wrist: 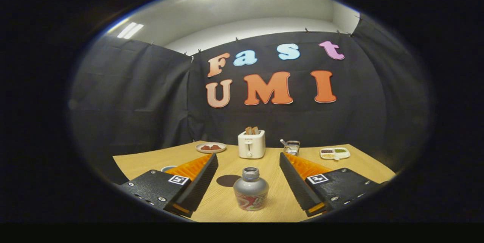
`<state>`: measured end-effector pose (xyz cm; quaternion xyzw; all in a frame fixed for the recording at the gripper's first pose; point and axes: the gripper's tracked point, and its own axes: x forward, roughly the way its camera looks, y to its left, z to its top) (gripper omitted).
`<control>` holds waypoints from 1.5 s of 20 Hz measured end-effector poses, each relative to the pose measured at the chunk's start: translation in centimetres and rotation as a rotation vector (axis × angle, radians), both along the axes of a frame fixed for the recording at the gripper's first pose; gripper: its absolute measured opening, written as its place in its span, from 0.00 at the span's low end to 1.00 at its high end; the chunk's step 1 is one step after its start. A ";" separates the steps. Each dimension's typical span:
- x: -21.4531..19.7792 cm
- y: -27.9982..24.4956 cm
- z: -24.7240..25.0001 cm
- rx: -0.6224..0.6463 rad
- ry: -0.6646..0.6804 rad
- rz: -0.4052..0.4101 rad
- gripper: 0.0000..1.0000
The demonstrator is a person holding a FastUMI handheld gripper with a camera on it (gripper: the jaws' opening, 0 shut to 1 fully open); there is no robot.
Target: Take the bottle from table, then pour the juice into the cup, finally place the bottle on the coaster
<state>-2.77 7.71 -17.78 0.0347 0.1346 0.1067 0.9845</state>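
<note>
Fisheye camera riding on gripper (248, 182), sitting low over wooden table (355, 159), looking forward along two spread fingers (200, 180). Facing booth's black back wall; ceiling showing above it. Bottle (250, 193) sitting close, between fingers; toaster (251, 144) standing beyond fingertips, near table's far edge.

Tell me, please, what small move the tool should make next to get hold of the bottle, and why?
Probably close the tool on the bottle. It stands upright on the table between the two open fingers, with a gap on each side and nothing pressing on it yet. The dark coaster lies just beyond it, clear of the fingers' path.
</note>
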 end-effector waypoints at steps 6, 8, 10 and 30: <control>-0.2 0.2 -4.1 -0.034 0.053 0.002 0.98; -0.3 0.2 -5.5 -0.049 0.076 -0.002 0.97; -0.6 0.3 -6.9 -0.052 0.096 -0.002 0.98; -1.5 0.0 -14.0 -0.079 0.268 -0.070 0.79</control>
